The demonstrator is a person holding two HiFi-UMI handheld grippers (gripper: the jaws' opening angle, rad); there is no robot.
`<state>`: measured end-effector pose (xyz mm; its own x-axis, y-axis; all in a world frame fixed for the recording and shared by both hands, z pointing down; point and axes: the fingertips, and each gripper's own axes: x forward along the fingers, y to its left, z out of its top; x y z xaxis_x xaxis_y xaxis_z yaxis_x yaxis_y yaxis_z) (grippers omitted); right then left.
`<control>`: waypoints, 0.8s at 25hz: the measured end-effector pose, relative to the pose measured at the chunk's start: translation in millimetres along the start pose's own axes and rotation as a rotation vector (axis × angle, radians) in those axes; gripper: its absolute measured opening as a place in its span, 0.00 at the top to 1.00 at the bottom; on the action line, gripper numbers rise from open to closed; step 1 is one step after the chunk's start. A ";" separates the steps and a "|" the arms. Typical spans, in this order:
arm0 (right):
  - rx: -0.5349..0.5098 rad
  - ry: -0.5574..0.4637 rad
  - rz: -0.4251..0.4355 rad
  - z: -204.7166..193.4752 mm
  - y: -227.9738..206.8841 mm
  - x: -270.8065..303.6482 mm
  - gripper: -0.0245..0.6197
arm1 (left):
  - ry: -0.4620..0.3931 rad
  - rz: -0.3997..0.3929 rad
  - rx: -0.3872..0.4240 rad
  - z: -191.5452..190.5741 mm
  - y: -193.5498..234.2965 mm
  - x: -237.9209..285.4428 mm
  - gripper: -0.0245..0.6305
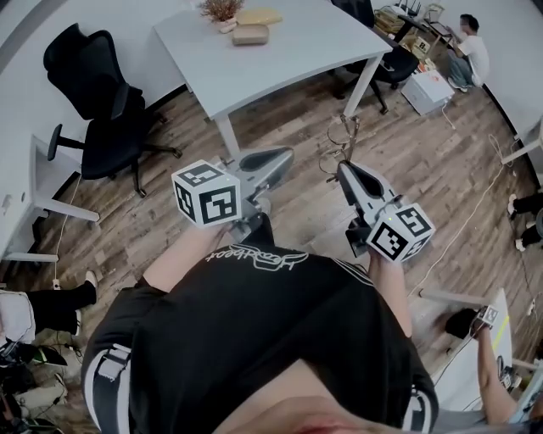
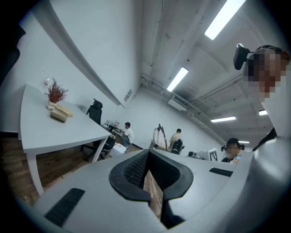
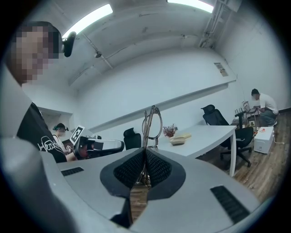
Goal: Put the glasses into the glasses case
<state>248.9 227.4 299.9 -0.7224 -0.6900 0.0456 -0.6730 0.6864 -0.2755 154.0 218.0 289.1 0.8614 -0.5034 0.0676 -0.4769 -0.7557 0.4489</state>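
Right now the right gripper (image 1: 342, 167) is clamping its jaws on the glasses (image 1: 338, 146), just right of centre in the head view. Their long axis is running up the frame from the jaw tips, leaning a little to the right, with the far end pointing toward the white table (image 1: 288, 63) at the top. In the right gripper view the glasses (image 3: 152, 122) are standing upright above the ribbed black pads (image 3: 157, 169), seen almost edge-on. The frame is showing as thin, shiny metal wire with rounded rims, and its lower part is sitting pinched between the pads.

The left gripper (image 1: 284, 155) is lying level left of centre, its dark textured jaws meeting with nothing between them in its own view.

The tan glasses case (image 1: 250, 35), an oblong with rounded corners and a matte look, is resting on the smooth tabletop at the top centre, well apart from the glasses. A pale yellow flat item (image 1: 259, 15) is lying just behind it, and a small dried plant (image 1: 221, 8) is standing to their left. A black office chair (image 1: 102, 93) is standing on the wood-plank floor (image 1: 424, 161) at the upper left
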 end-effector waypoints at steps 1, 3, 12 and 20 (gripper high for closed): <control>-0.002 0.005 -0.001 1.5 -5.5 9.6 0.93 | -0.002 -0.004 -0.005 4.3 9.3 3.4 0.95; -0.006 0.017 -0.001 2.8 -17.1 31.3 0.93 | -0.004 -0.009 -0.009 12.3 30.0 9.0 0.95; -0.015 0.074 0.040 25.5 -73.2 164.7 0.93 | -0.018 0.035 -0.044 67.3 155.7 32.0 0.95; 0.028 0.128 0.061 39.1 -128.3 296.5 0.93 | -0.004 0.090 -0.104 123.9 287.3 46.1 0.95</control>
<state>127.2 -74.3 311.2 -0.7775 -0.6109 0.1494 -0.6237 0.7183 -0.3083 35.1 -74.3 310.7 0.8150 -0.5693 0.1083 -0.5315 -0.6598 0.5312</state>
